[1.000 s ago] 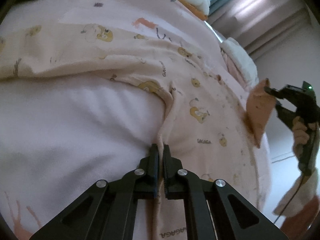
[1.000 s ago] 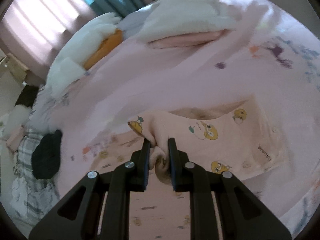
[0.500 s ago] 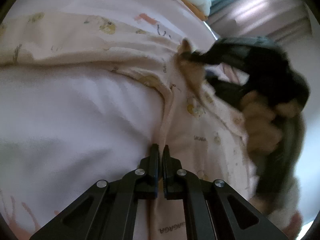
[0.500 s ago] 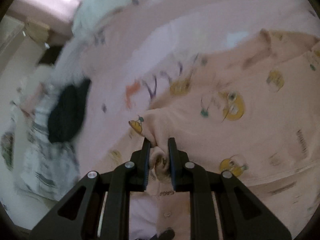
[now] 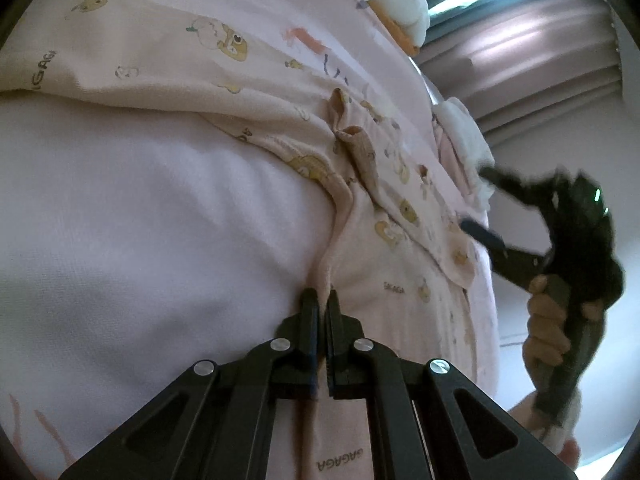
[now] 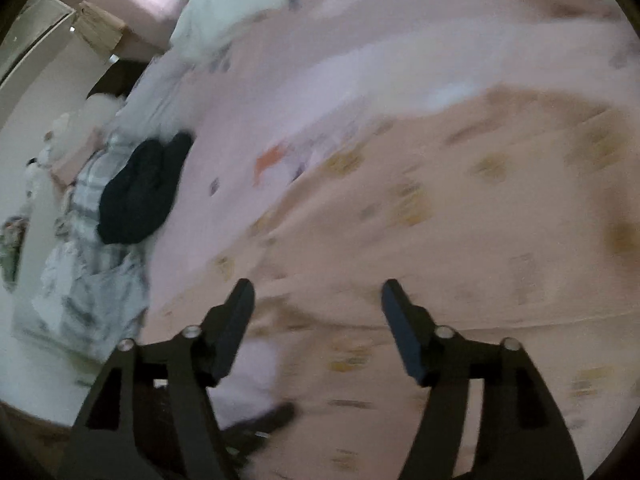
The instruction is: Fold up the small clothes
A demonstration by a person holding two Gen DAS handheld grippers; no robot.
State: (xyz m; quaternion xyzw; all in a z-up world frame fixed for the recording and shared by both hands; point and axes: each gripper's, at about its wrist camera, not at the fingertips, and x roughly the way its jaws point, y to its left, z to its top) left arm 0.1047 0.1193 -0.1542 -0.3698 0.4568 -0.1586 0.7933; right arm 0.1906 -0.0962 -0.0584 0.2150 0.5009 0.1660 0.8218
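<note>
Nearest in the left wrist view, the left gripper [image 5: 323,300] has its jaws pressed together on a pinched ridge of a peach garment [image 5: 360,216] printed with small yellow cartoon figures, the cloth running back between the fingers toward the camera. The garment lies spread on a pale pink bed sheet [image 5: 140,220], with a folded-over flap [image 5: 356,148] resting on top of it a little beyond the pinch. To the right, off the cloth, the right gripper [image 5: 486,204] is held in a hand [image 5: 548,332], blurred, its jaws spread apart with nothing between them. The right wrist view agrees: its fingers [image 6: 236,320] stand wide apart above the same peach cloth [image 6: 460,220], which is smeared by blur. Farther off lie a dark bundle of clothing [image 6: 140,196] beside a plaid fabric [image 6: 88,272], and white fluffy bedding [image 6: 236,4] at the far edge.
</note>
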